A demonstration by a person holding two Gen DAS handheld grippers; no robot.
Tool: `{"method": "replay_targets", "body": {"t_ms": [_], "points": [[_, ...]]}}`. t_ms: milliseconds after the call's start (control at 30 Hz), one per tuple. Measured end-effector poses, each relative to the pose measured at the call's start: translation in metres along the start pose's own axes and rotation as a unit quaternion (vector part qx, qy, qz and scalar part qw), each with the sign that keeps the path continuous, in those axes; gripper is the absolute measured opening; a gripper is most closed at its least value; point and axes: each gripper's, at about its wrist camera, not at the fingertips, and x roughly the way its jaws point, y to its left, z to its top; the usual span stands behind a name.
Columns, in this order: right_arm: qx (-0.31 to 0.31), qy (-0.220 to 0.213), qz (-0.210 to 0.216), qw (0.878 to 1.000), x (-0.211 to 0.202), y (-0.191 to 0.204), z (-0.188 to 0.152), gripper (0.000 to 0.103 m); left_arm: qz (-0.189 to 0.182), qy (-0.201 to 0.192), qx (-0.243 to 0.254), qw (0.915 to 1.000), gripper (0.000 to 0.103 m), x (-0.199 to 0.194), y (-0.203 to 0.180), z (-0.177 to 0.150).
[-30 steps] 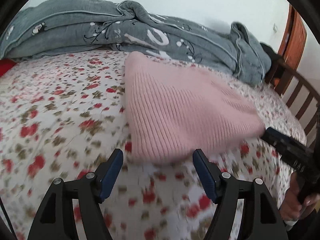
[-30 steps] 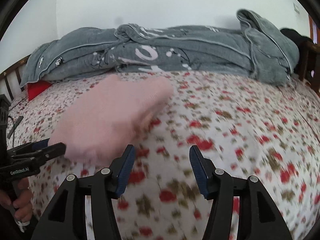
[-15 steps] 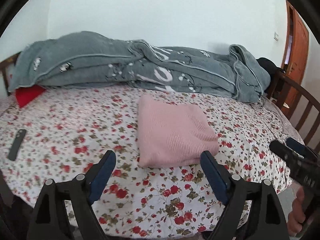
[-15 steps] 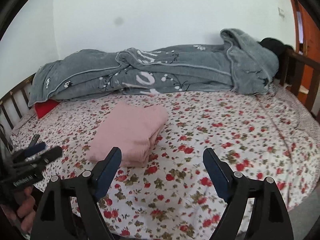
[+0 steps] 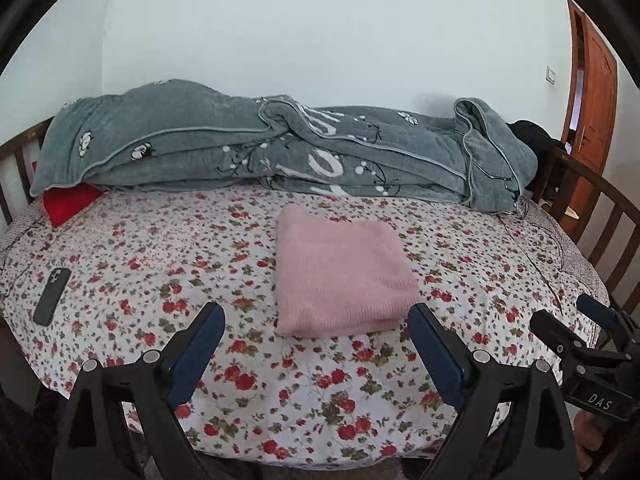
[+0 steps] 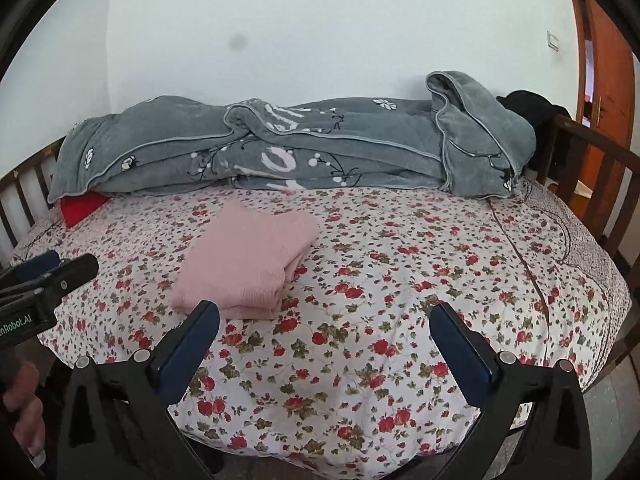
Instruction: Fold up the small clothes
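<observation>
Garment first: the pink ribbed knit garment (image 5: 340,272) lies folded into a compact rectangle on the white bedsheet printed with red flowers (image 5: 320,392), near the middle of the bed and well short of the rumpled grey blanket with white lettering (image 5: 280,152) along the wall. A second ago it filled the left wrist view, blurred and just ahead of the fingers; now it sits small and sharp, well apart from both tools, so both hands have drawn up and back from it. The left gripper (image 5: 316,344) has its jaws spread and widening, with nothing between them. The right gripper (image 6: 324,340) is likewise parted and opening, empty, the floral sheet showing through the gap. The stacked layers at the near edge look even, though the far edge is too small to judge. My reading is that this fold is finished and released. A dark phone (image 5: 52,296) lies flat at the left of the sheet, and a red cushion (image 5: 70,202) pokes out under the blanket; no other small clothes are visible.
</observation>
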Motion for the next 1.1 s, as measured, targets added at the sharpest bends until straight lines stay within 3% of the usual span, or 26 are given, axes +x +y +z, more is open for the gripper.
{"method": "replay_targets", "body": {"t_ms": [1100], "points": [[0.016, -0.006, -0.001, 1.0, -0.012, -0.003, 0.006, 0.103, 0.004, -0.002, -0.006, 1.0, 0.093, -0.005, -0.001, -0.002]]}}
